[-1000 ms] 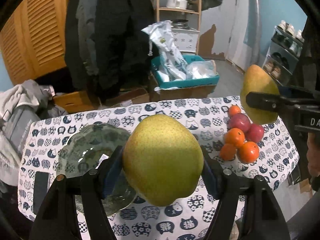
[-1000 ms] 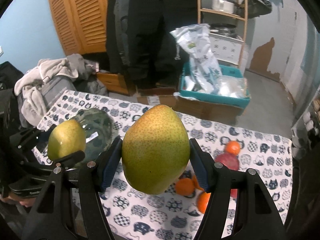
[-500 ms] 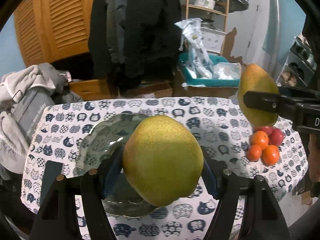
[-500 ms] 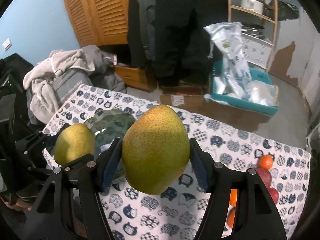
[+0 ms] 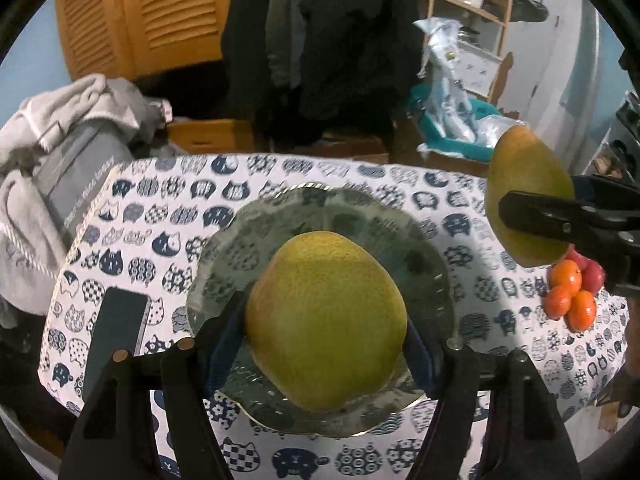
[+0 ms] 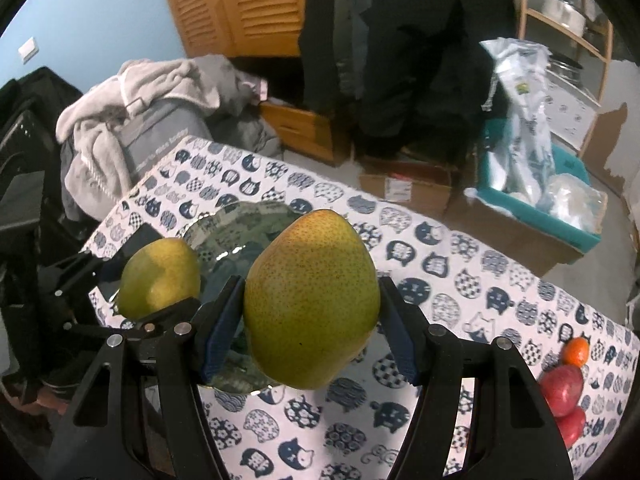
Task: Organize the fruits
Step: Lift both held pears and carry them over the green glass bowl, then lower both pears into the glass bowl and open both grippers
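The left hand-held gripper (image 5: pixel 326 344) is clamped on a round, yellow-green pear (image 5: pixel 325 320), its blue-padded jaws pressing the fruit's widest part from both sides. This pear hangs directly above the centre of the scalloped, grey-green patterned plate (image 5: pixel 424 248), clear of its surface as far as the view shows. The right hand-held gripper (image 6: pixel 310 320) grips a second, more tapered yellow-green pear (image 6: pixel 310 300) with a faint orange blush near its neck, again across the belly. That pear sits above the desk just to the right of the plate, close to its rim.

The plate rests on a desk covered in a white cloth printed with navy cat faces (image 5: pixel 168 216). A dark flat phone (image 5: pixel 116 332) lies just left of the plate. Well to the right of the plate, a small cluster of orange mandarins (image 5: pixel 568 292) and red apples (image 6: pixel 562 390) waits on the cloth.

The pears look firm, fairly heavy for their size, with smooth, slightly waxy skin that bruises under hard pressure. The grip across the broad middle suits them; the narrow neck would likely slip. On a shallow plate a rounded pear could roll, so a low release near the centre seems wise. The mandarins appear lighter and softer, best squeezed gently across their middles.
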`<state>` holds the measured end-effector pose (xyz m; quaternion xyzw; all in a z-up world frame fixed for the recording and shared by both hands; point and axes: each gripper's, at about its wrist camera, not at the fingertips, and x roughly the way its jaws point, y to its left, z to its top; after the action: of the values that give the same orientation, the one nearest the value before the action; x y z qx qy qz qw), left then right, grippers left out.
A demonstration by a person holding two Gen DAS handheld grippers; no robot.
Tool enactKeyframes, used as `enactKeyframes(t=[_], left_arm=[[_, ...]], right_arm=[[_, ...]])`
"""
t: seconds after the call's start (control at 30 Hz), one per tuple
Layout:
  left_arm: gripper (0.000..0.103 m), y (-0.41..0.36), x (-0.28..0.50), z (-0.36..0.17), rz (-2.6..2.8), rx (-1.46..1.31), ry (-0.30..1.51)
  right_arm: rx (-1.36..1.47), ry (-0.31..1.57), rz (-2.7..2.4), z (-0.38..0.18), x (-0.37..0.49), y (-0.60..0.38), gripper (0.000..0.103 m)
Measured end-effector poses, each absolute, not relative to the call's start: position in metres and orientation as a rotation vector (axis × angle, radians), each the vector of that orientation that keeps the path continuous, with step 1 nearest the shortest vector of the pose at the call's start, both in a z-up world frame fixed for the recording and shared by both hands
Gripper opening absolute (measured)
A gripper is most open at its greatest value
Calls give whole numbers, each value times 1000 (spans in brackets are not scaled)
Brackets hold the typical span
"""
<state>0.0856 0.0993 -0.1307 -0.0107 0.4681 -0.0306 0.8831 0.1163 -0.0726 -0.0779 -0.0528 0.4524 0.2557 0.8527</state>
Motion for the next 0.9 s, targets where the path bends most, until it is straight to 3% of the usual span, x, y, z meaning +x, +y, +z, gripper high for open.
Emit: enactKeyframes(t=[0.33,0.9], left_arm=[[73,122,93,-176,-39,-50,1073],[73,128,96,-207,-12,-71,1183]], right_arm=[[-135,1006,584,-109,124,-40,66],[-178,1059,597,-139,123,-25,66]])
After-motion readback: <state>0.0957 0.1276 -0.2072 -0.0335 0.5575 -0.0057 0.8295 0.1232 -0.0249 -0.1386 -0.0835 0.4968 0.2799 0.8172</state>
